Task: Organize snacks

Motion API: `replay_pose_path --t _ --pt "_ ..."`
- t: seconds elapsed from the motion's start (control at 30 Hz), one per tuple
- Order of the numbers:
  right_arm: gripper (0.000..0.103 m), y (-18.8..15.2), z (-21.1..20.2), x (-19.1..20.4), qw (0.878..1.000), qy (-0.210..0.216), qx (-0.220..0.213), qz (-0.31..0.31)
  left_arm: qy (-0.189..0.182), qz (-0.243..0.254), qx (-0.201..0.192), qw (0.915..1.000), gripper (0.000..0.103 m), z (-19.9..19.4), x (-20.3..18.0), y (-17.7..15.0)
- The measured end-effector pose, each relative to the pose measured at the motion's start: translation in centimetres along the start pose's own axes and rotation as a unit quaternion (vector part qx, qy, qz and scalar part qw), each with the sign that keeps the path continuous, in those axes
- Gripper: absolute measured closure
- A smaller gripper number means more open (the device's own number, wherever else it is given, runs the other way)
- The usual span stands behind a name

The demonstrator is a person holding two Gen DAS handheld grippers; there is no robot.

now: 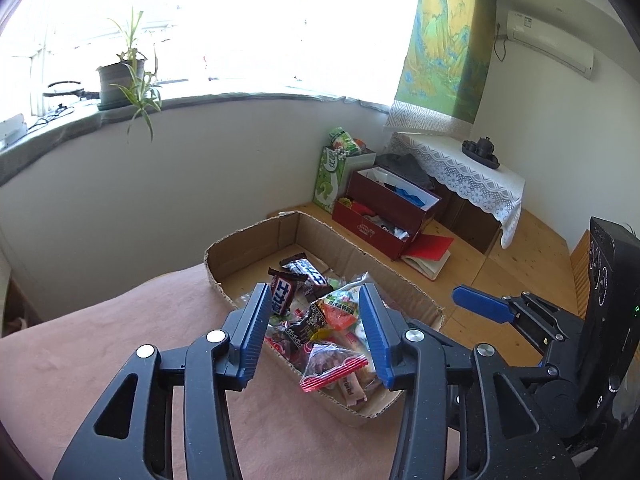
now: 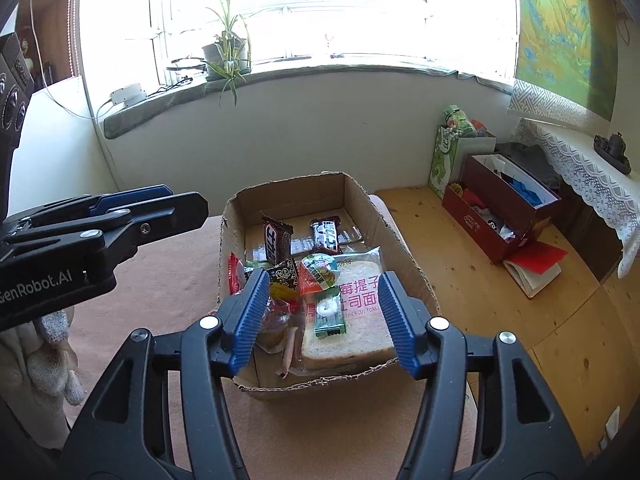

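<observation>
An open cardboard box point(image 1: 256, 236) lies on a pinkish-brown cloth and holds several wrapped snacks. My left gripper point(image 1: 314, 292) hangs open above the heap. A red-edged triangular packet point(image 1: 332, 364) lies below its fingers, untouched by the pads. Two dark chocolate bars point(image 1: 304, 276) lie further back. In the right wrist view my right gripper point(image 2: 324, 278) stands open over the same box point(image 2: 288, 188), above a bagged toast slice point(image 2: 360, 328) and a small green packet point(image 2: 329, 316). Nothing is pressed between its pads. The left gripper point(image 2: 184, 200) shows at the left there.
The pinkish-brown cloth point(image 1: 120, 340) ends to the right of the box at a wooden floor point(image 2: 500, 300). Dark red boxes point(image 2: 500, 208), a green bag point(image 2: 444, 160) and a lace-covered low table point(image 2: 580, 160) stand by the wall. A potted plant point(image 2: 226, 52) sits on the sill. A gloved hand point(image 2: 52, 360) is at the left.
</observation>
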State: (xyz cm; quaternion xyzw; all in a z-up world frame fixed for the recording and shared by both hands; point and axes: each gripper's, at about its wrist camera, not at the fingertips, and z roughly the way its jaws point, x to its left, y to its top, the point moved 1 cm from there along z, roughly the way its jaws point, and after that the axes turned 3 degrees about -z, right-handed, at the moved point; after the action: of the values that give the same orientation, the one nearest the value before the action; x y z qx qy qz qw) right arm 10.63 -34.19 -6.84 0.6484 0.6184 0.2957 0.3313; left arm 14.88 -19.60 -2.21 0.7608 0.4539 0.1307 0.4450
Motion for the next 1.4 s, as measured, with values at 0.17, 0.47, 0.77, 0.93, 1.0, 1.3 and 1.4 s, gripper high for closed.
replay_pose_path --t 0.17,0.47,0.77,0.93,1.0,1.3,1.4 --pt "0.032 -0.5 -1.6 0.3 1.0 -0.007 -0.006 0.002 0.014 -0.015 -0.013 0.9997 0.042 -1.9 0.7 -1.4" --pt "0.009 -1.4 -4.0 1.4 0.999 -0.033 -0.024 -0.004 0.061 -0.023 -0.037 0.9972 0.023 -5.2 0.8 -4.2" --pt "0.009 -1.5 -5.4 1.9 0.998 -0.057 -0.037 -0.005 0.094 -0.025 -0.04 0.9945 0.023 -6.7 0.9 -5.5" --pt "0.009 -1.7 -5.5 1.8 0.998 -0.058 -0.035 0.002 0.102 -0.022 -0.041 0.9937 0.023 -7.0 0.8 -5.7" --pt "0.009 -1.8 -5.5 1.8 0.998 -0.057 -0.034 0.004 0.103 -0.021 -0.042 0.9936 0.023 -7.1 0.7 -5.8" --pt "0.009 -1.9 -5.3 1.9 0.998 -0.054 -0.032 0.005 0.103 -0.019 -0.045 0.9935 0.023 -7.2 0.4 -5.8" --pt "0.009 -1.9 -5.2 2.0 0.998 -0.052 -0.03 0.005 0.103 -0.02 -0.045 0.9935 0.023 -7.3 0.5 -5.8"
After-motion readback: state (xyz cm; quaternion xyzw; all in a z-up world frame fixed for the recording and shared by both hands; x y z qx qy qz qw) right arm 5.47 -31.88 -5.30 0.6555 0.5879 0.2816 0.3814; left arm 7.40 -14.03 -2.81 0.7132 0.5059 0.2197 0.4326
